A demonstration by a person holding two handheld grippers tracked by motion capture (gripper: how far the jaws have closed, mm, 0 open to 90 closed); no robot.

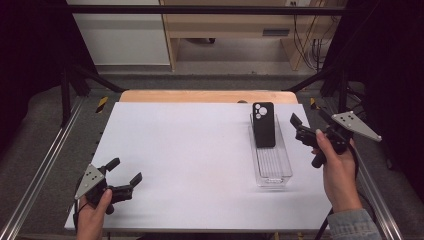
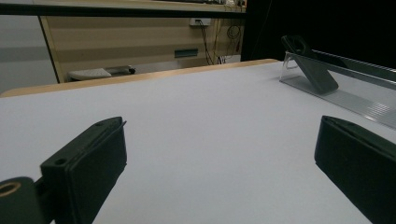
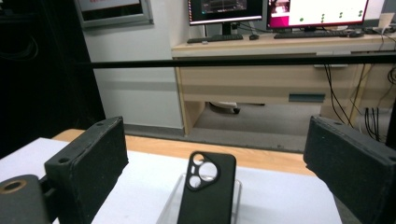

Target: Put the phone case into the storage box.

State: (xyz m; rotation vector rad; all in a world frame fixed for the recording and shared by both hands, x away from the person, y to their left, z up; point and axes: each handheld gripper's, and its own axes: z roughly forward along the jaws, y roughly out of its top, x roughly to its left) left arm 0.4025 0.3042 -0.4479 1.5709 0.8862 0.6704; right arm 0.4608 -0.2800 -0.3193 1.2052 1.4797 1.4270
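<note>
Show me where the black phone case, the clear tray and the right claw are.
black phone case [image 1: 264, 127]: high view, middle of its back.
clear tray [image 1: 273, 167]: high view, bare ribbed floor.
right claw [image 1: 296, 127]: high view, between its open tips.

Light: even, from overhead; bench bright (surroundings dark).
Shadows: faint, soft.
Glare: on monitors.
Blur: near jaws soft in both gripper views.

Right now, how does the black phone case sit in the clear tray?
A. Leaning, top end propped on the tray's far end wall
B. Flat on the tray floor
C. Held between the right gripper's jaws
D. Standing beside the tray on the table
A: the phone case slants up from the floor of the clear tray, its camera end against the far wall.
</note>
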